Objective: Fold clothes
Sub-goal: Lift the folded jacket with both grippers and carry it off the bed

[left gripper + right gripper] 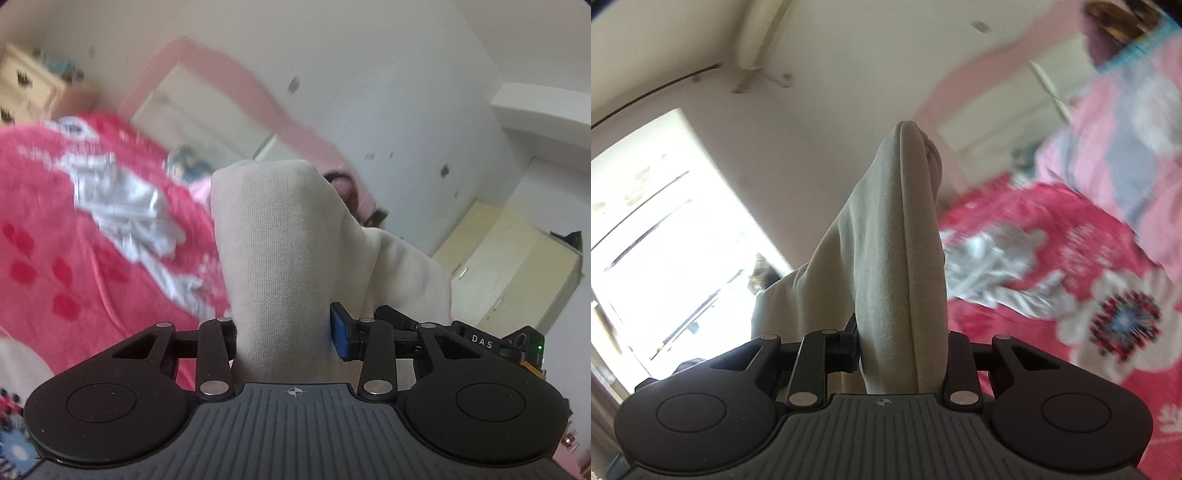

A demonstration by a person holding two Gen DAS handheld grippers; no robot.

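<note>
Gripping a bunch of cream garment (280, 258) between its fingers (339, 330), the left gripper (282, 332) is clamped tight on the fabric, blue pad pressed against the cloth's right side, the other finger mostly hidden behind it. Fabric stands up in a thick fold ahead of the camera and drapes off to the right. Right gripper (901, 343) is likewise closed on the same cream garment (897, 240), a seamed edge running up the fold; the cloth rises to a rounded tip and trails down to the left behind the linkage. Right gripper's fingers (849, 341) only partly show, buried in fabric. Garment is held up in the air, above the bed, not lying on it. Below and behind: a red floral blanket (74, 240) covering the bed, with a crumpled grey garment (125, 206) lying on it, well apart from the cream one. Pink headboard (229, 85) against the white wall (369, 74). Cream cabinet (509, 266) at right in the left view, a drawer unit (26, 85) at far left. Right view shows a bright window (657, 229) on its left, a pink-and-grey quilt (1126, 147) heaped at the right. Background is motion-blurred in both views.
</note>
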